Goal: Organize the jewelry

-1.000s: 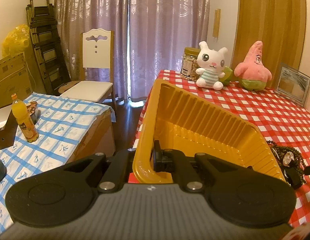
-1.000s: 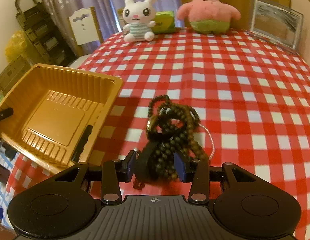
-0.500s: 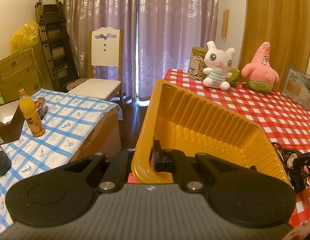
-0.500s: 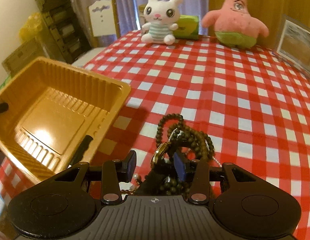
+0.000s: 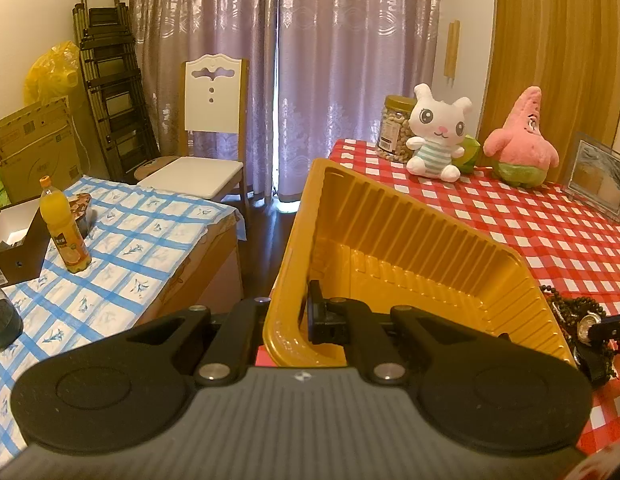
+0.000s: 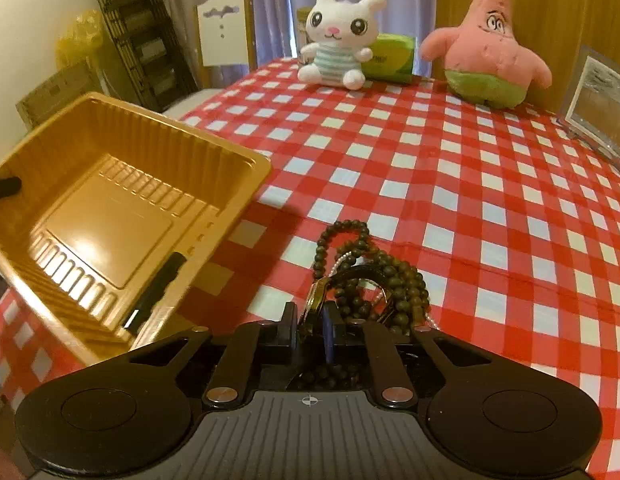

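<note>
The step in hand is grabbing jewelry near the counter's left edge. The right hand-held gripper (image 6: 310, 326) has just been closing and now pinches a watch (image 6: 316, 300) in the bead pile (image 6: 374, 276). The left hand-held gripper (image 5: 304, 316) pinches the gold tray (image 6: 110, 216) wall. Next, I think, lift gently into the tray.

Beyond the bead heap (image 6: 370, 280) I have open checked surface (image 6: 490, 184) all the way to the plush toys (image 6: 338, 40) and picture frame (image 6: 598, 104) along its far edge. Left of the heap, the tilted yellow tray (image 6: 110, 216) blocks that side, its near wall raised; its inside lies bare.
</note>
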`<action>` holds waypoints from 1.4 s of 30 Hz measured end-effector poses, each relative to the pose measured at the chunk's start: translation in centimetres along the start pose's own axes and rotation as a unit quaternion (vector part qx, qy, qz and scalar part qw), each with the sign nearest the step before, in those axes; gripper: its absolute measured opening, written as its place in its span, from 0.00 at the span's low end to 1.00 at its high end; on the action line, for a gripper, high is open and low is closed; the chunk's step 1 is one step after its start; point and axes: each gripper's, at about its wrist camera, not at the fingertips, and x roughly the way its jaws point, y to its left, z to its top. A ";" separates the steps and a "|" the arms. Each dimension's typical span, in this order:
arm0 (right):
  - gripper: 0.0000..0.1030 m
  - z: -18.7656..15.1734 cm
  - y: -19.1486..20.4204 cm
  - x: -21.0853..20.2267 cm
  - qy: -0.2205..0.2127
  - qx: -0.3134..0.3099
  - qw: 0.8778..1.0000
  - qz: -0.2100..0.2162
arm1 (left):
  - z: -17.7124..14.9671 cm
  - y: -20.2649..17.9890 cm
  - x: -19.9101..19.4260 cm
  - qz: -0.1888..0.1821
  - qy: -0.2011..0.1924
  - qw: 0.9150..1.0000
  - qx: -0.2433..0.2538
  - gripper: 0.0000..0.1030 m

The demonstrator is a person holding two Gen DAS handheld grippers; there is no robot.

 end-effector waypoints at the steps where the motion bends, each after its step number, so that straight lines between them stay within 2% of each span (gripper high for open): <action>1: 0.12 0.0 0.1 -0.4 -0.004 0.001 1.000 0.002 | 0.0 0.0 0.0 -0.001 0.000 1.000 0.000 0.05; 5: 0.12 0.2 0.4 -2.0 -0.019 0.017 0.999 0.019 | 0.2 0.2 -0.1 -0.006 0.001 1.000 0.000 0.05; 10: 0.12 0.8 0.3 -3.3 -0.024 0.073 0.995 0.060 | 0.4 0.2 -0.1 -0.014 -0.001 1.000 0.000 0.04; 17: 0.12 -0.3 1.6 -3.6 0.005 0.087 0.994 0.064 | 0.6 0.5 -0.2 -0.027 -0.005 1.000 0.005 0.04; 25: 0.11 -0.7 2.2 -5.8 -0.021 0.094 0.994 0.061 | 0.6 0.5 0.0 -0.032 -0.003 0.999 0.010 0.04; 29: 0.11 0.4 3.2 -6.3 -0.037 0.082 0.993 0.078 | 0.6 0.4 0.1 -0.034 -0.002 0.999 0.011 0.04; 35: 0.11 2.4 6.4 -4.5 -0.039 0.045 0.990 0.129 | 0.6 0.6 0.3 -0.035 0.004 0.999 0.012 0.04; 42: 0.11 3.7 10.2 0.3 -0.002 0.018 0.984 0.180 | 0.6 0.8 0.5 -0.038 0.006 0.999 0.007 0.04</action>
